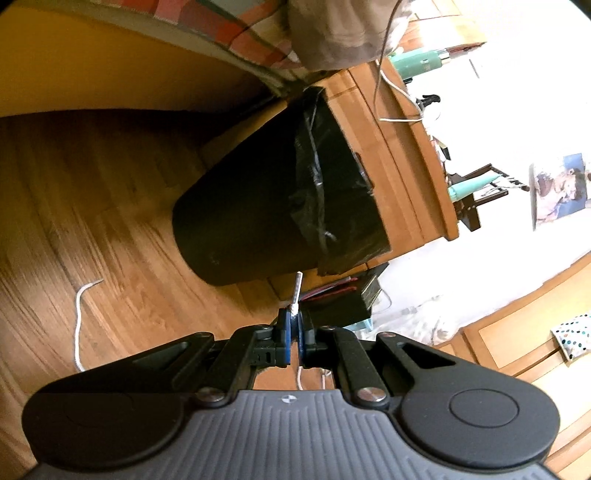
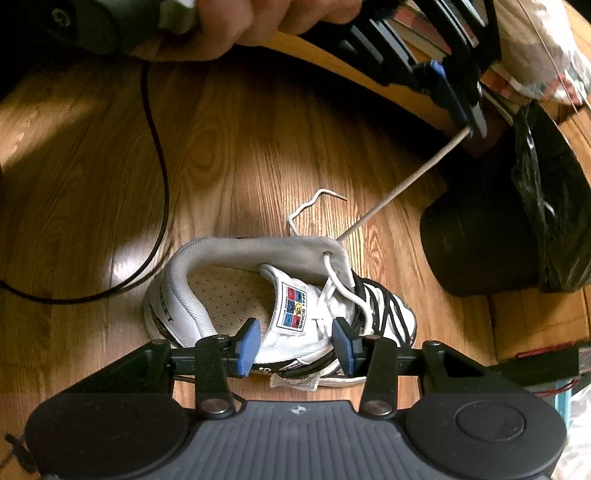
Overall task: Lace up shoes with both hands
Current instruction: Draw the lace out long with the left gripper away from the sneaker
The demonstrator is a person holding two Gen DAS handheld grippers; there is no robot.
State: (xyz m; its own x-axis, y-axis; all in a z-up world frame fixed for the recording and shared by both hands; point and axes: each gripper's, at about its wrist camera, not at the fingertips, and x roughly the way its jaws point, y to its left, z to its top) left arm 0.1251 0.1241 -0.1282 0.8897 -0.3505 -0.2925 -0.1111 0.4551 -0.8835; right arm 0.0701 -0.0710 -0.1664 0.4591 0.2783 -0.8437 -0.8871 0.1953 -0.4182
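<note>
A white shoe with black stripes (image 2: 280,295) lies on the wood floor, its opening facing the right wrist view. My right gripper (image 2: 295,345) is open just above it, its blue pads (image 2: 247,343) on either side of the tongue label. A white lace (image 2: 399,188) runs taut from a top eyelet up to my left gripper (image 2: 469,125), which is shut on it. In the left wrist view the left gripper (image 1: 294,325) pinches the lace just behind its stiff tip (image 1: 296,288). The lace's other end (image 2: 317,199) curls loose on the floor behind the shoe.
A black bin with a bag liner (image 1: 258,206) stands beside a wooden cabinet (image 1: 399,155), close to the right of the shoe. A black cable (image 2: 162,184) curves over the floor on the left. A hand (image 2: 258,22) holds the left gripper's handle.
</note>
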